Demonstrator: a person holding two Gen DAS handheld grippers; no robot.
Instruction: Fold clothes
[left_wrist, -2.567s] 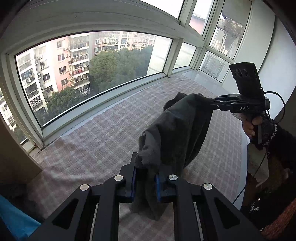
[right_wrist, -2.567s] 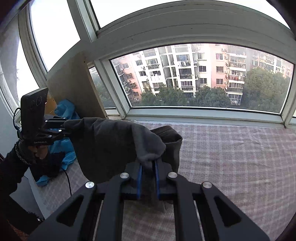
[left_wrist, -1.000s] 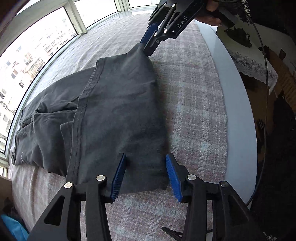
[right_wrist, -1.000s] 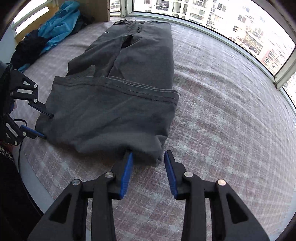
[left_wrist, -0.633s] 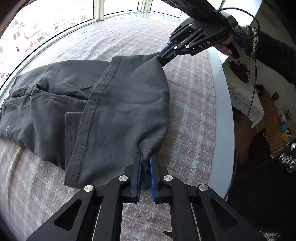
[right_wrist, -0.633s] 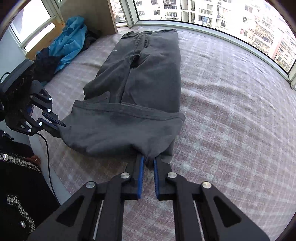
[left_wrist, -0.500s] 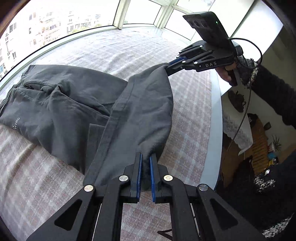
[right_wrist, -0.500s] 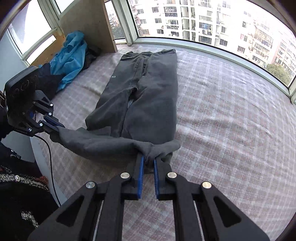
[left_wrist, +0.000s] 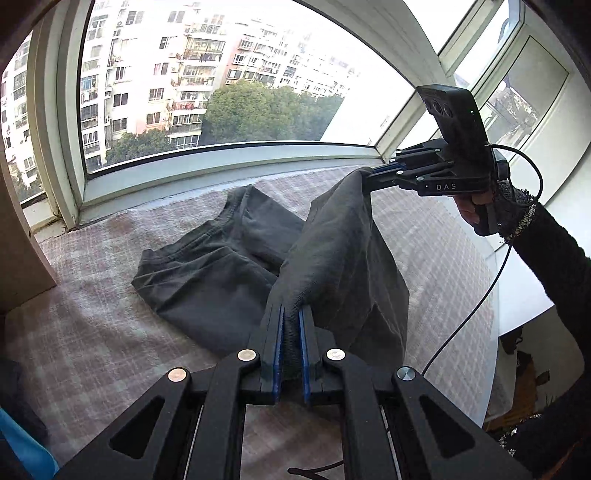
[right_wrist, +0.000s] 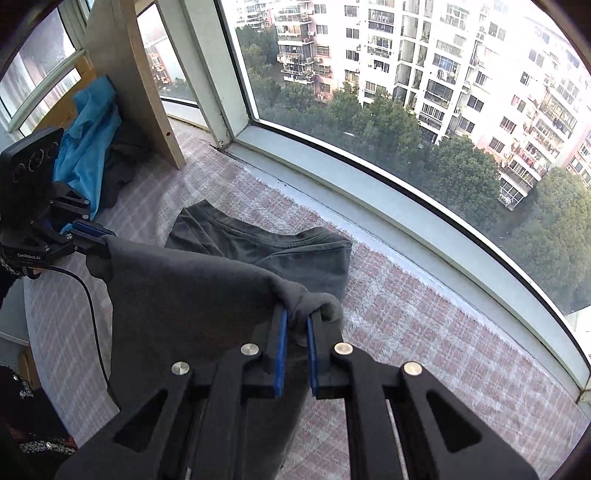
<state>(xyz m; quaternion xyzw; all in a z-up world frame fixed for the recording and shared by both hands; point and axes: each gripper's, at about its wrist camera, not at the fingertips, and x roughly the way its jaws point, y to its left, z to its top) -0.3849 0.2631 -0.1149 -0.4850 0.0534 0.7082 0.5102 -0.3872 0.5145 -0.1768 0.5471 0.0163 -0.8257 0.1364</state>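
Strong daylight enters through the bay window (left_wrist: 229, 110), with sky areas overexposed. The dark grey trousers (right_wrist: 192, 295) look dim. Fisheye bends the frame edges; corners are black.

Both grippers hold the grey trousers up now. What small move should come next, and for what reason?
Probably carry both grippers forward toward the window and lower them together. The left gripper and the right gripper each pinch a corner of the grey trousers, and the raised fold hangs between them, while the waist part lies flat on the checked cloth. Laying the fold over it would halve the length.
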